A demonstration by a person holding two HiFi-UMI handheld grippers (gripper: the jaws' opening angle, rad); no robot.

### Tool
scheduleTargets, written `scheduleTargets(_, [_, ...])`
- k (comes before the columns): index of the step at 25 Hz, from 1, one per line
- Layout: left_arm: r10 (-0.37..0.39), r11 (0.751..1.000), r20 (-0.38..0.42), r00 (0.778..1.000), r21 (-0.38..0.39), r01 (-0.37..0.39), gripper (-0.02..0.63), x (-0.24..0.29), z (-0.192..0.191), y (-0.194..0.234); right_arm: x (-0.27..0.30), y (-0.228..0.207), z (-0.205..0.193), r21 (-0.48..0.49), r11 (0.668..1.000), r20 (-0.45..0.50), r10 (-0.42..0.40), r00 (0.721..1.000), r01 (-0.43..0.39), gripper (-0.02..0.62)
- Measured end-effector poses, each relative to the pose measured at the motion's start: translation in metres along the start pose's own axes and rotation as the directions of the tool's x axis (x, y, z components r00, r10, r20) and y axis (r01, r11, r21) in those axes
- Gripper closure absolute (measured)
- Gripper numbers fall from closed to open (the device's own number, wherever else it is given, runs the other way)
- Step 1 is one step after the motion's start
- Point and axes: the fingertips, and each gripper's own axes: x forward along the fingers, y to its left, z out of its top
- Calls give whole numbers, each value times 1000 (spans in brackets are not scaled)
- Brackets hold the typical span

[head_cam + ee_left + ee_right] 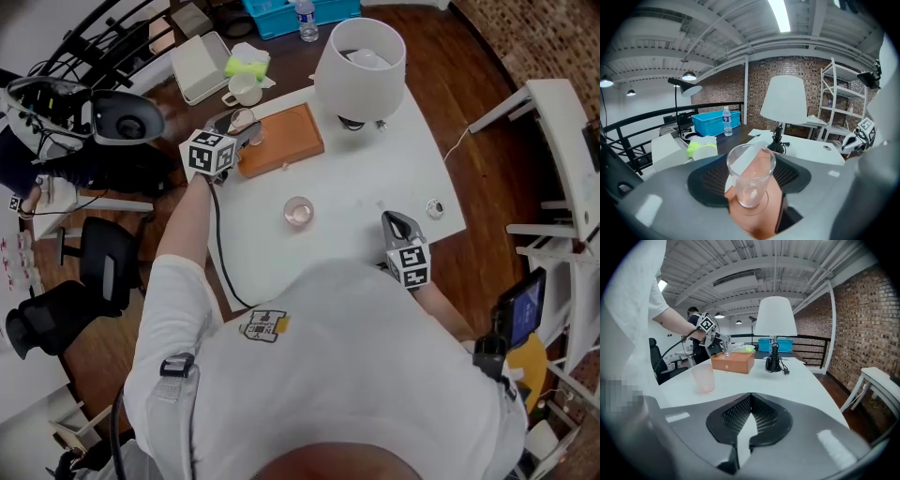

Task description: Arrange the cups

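Clear glass (750,178) (clamped by left gripper (247,129)) barely discernible overhead

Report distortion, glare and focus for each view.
Head view: even light, sharp at centre, dark corners, lamp shade brightest. Left gripper view: strong fisheye bend, ceiling light glaring, clear cup fairly sharp. Right gripper view: same fisheye bend, dark round border, pink cup slightly soft.
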Motion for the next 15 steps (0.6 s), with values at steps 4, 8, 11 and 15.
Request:
scheduleTargets(4, [3, 1000, 14, 1000, 12, -3, 325, -2, 0, -2, 0, 2, 0, -6, 1000, -6, 7, 1000, -7, 595])
scheduleTargets(8, [10, 1000, 25, 1000, 5, -10, 325, -2, -2, -1, 3, 4, 0, -13, 1000, -10, 16, 1000, -16, 595])
scheduleTargets(11, [9, 1000, 26, 1000, 6, -10, 324, 0, -2, -1, 4, 5, 1, -18, 1000, -9, 19, 1000, -20, 595])
scheduleTargets(15, [8, 1000, 33, 999, 8, -8, 324, -3, -2, -1, 3, 7, 1, -14, 1000, -7, 18, 1000, -18, 595])
